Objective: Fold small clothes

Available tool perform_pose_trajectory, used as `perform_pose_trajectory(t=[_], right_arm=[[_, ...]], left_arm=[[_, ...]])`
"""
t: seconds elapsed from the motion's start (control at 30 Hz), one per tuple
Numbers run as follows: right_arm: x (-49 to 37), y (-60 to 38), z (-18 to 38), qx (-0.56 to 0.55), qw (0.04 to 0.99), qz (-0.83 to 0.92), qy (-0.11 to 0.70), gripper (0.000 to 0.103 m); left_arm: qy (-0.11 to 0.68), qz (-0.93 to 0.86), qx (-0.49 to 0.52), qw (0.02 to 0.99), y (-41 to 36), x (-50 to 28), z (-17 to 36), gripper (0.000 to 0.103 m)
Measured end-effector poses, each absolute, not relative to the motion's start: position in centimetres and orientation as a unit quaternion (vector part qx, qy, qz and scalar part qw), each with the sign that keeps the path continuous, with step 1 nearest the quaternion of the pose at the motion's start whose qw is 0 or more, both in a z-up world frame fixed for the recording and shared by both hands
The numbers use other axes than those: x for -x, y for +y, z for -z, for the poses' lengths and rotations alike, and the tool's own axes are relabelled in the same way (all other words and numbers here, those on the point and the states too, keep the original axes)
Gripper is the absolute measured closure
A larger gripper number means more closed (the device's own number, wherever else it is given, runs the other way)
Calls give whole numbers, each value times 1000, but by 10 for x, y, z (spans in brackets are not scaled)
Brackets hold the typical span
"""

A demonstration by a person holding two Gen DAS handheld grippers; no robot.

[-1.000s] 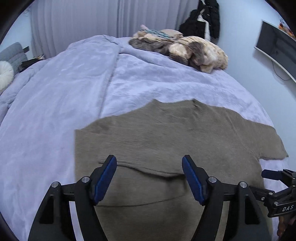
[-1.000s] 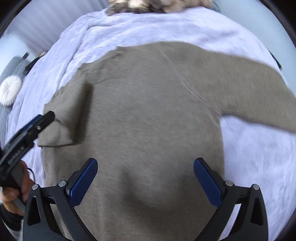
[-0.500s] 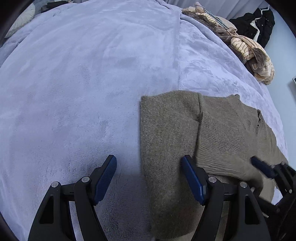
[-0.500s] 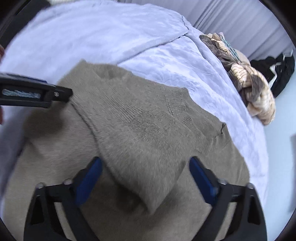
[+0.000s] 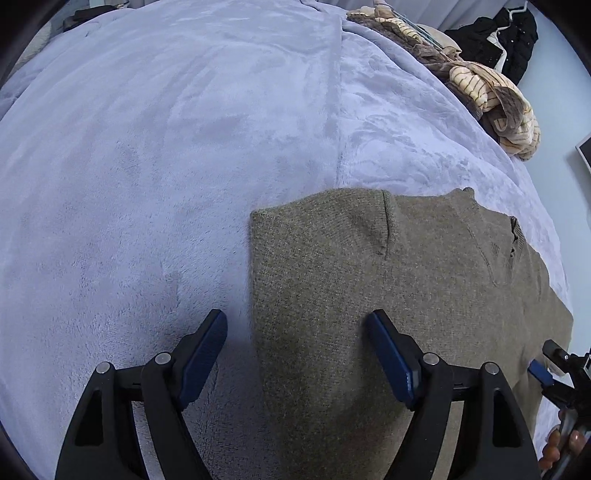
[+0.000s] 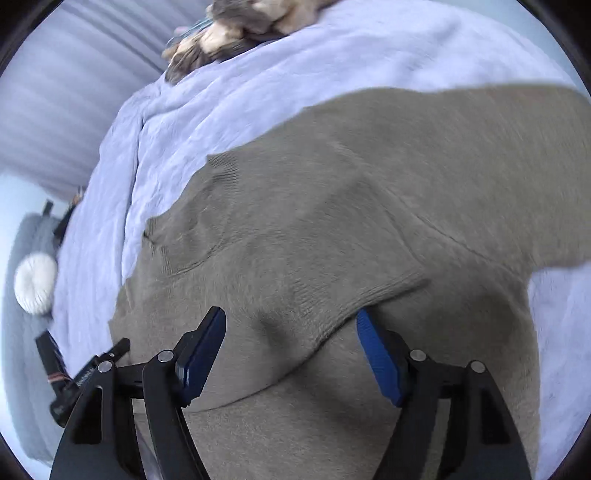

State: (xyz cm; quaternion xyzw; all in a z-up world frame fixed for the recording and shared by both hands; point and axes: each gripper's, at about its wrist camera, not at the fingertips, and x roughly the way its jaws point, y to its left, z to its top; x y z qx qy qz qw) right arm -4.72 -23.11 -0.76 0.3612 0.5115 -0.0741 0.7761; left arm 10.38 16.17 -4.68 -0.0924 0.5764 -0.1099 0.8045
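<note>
An olive-brown knit sweater [image 5: 369,295] lies flat on the lavender blanket [image 5: 147,184]. My left gripper [image 5: 295,321] hovers over the sweater's straight folded left edge, one pad above blanket and the other above knit; its jaws are opening and grip nothing. In the right wrist view the sweater [image 6: 369,184] fills the frame, with a folded sleeve [image 6: 314,295] laid across the body. My right gripper [image 6: 290,317] stands over that sleeve's end, its jaws opening and the pads off the cloth. The other sleeve stretches out to the right.
A heap of striped and brown clothes [image 5: 480,85] sits at the bed's far side, with a black jacket [image 5: 509,33] hanging behind. A white round cushion [image 6: 35,284] lies left of the bed. The right gripper [image 5: 546,369] shows at the sweater's right edge.
The left gripper swung from the sweater's middle to its left edge, then stayed. The right gripper rolled and shifted; the sleeve now lies folded across the sweater's body.
</note>
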Motion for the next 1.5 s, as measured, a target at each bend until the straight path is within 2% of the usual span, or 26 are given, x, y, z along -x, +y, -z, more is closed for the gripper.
perform_pose_trajectory(t=[0.03, 0.1, 0.13, 0.17, 0.2, 0.23, 0.37, 0.47, 0.53, 0.57, 0.6, 0.63, 0.67, 0.73, 0.83, 1.03, 1.2, 1.23, 1.27, 1.3, 1.33, 1.5], right_arm=[[50, -237, 13, -387, 766, 79, 507, 26], [54, -246, 18, -427, 752, 91, 494, 26], [51, -250, 20, -441, 746, 97, 489, 32], [48, -251, 21, -445, 744, 98, 488, 43], [43, -251, 19, -440, 746, 92, 491, 85], [38, -248, 11, -421, 758, 85, 492, 94], [24, -231, -19, -310, 813, 54, 490, 94], [22, -238, 1, -267, 799, 94, 531, 94], [34, -253, 22, -305, 775, 110, 543, 89], [42, -259, 24, -330, 774, 106, 531, 86], [50, -263, 24, -348, 773, 106, 520, 81], [57, -266, 23, -359, 771, 106, 515, 73], [60, -264, 23, -362, 771, 104, 514, 69], [64, -258, 19, -359, 771, 93, 518, 52], [70, -246, 11, -340, 777, 82, 523, 43], [68, -239, 13, -358, 774, 84, 516, 43], [62, -249, 12, -368, 774, 103, 505, 43], [60, -252, 14, -371, 773, 106, 504, 47], [57, -254, 15, -374, 770, 110, 505, 55], [55, -256, 17, -372, 767, 116, 509, 80], [55, -257, 18, -368, 765, 122, 514, 86], [61, -255, 18, -317, 771, 141, 535, 90]], left_arm=[[575, 111, 92, 806, 160, -104, 47, 27], [573, 124, 87, 806, 154, -105, 45, 78], [574, 126, 84, 805, 152, -106, 41, 84], [569, 131, 94, 806, 153, -106, 36, 86], [559, 131, 102, 812, 156, -105, 29, 86], [546, 132, 107, 820, 160, -104, 21, 86], [546, 109, 87, 826, 174, -107, 29, 86], [557, 97, 96, 819, 183, -109, 42, 86], [550, 87, 98, 825, 186, -104, 36, 84], [549, 78, 90, 827, 187, -101, 33, 67], [551, 64, 76, 829, 187, -98, 29, 34], [549, 55, 65, 831, 189, -94, 26, 22], [537, 62, 65, 839, 191, -87, 19, 18], [532, 92, 72, 839, 195, -75, 11, 18], [553, 121, 79, 821, 193, -58, 12, 18], [571, 91, -8, 816, 159, -41, 32, 18], [573, 75, 17, 816, 162, -34, 43, 16], [575, 71, 23, 814, 164, -33, 44, 14], [578, 66, 27, 813, 166, -33, 46, 12], [579, 65, 29, 812, 167, -32, 46, 12], [580, 64, 29, 812, 168, -32, 47, 12], [578, 57, 7, 814, 163, -30, 45, 12]])
